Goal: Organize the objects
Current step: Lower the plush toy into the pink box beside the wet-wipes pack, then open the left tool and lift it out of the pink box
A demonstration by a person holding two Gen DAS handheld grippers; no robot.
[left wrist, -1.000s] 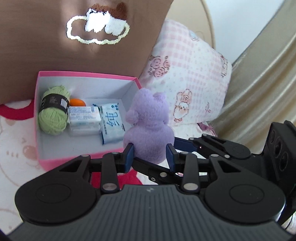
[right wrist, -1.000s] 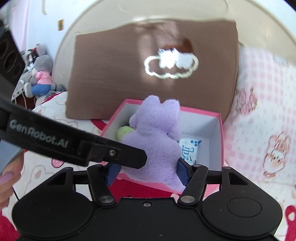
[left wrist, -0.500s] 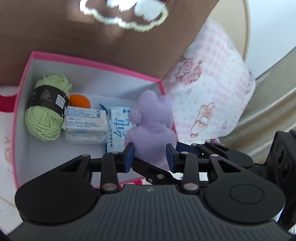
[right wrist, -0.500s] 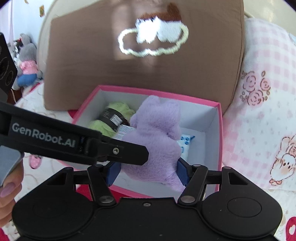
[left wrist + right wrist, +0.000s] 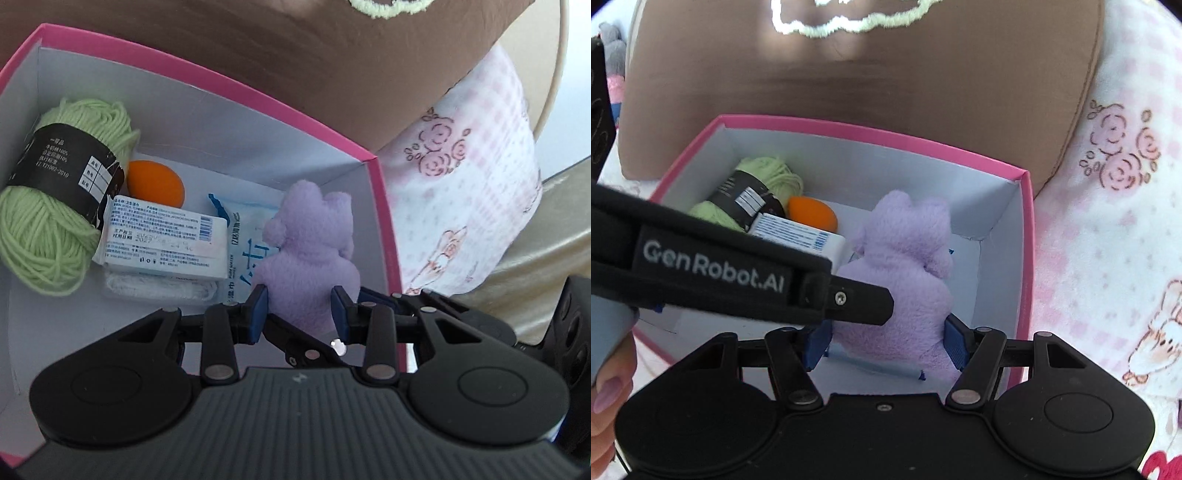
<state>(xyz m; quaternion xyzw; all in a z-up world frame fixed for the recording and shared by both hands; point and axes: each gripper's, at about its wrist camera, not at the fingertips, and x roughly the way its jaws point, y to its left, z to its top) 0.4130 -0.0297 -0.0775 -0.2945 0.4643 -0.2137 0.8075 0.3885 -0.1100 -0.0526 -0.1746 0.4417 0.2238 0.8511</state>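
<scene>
A purple plush toy [image 5: 310,258] is inside the pink box [image 5: 384,206], at its right end over a blue wipes pack [image 5: 243,258]. My left gripper [image 5: 299,308] and my right gripper [image 5: 886,338] are both shut on the plush's lower body, one from each side. The plush also shows in the right wrist view [image 5: 901,273], inside the box [image 5: 1023,236]. In the box lie a green yarn ball [image 5: 55,206], an orange ball [image 5: 155,184] and a white tissue pack [image 5: 166,240].
A brown cushion [image 5: 864,77] with a cloud pattern leans behind the box. A pink-and-white pillow [image 5: 461,206] lies to the box's right. The left gripper's body [image 5: 738,277] crosses the right wrist view. The box stands on a patterned bed cover [image 5: 1108,295].
Both grippers have carried the plush forward and down, from in front of the box to inside its right end. The box now fills more of both views.
</scene>
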